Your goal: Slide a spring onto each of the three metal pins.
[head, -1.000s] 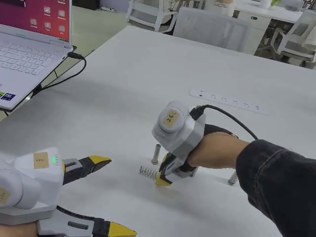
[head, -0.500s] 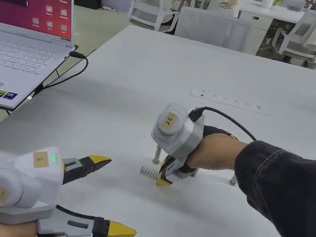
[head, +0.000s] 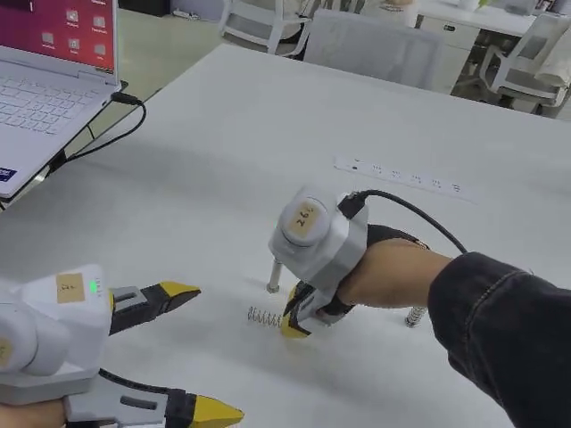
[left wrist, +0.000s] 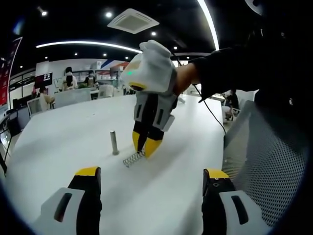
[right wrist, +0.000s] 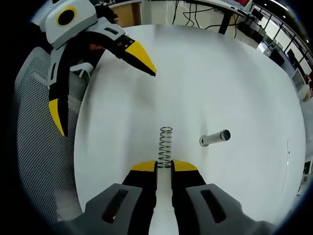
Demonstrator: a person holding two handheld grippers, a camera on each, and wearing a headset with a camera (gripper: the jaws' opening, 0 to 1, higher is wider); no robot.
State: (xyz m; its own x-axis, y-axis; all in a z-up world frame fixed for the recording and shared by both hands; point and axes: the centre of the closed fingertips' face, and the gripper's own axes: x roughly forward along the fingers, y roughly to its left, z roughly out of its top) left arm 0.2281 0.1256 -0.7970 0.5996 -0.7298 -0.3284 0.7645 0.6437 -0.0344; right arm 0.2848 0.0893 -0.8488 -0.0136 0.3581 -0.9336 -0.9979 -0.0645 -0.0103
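Between right tongs [right wrist: 164,167], one spring [right wrist: 165,143].

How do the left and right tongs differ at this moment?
The right tongs are shut on one end of the spring; the left tongs are open and empty. The right tongs are close to the pin; the left tongs hang well back from it. Both have yellow tips.
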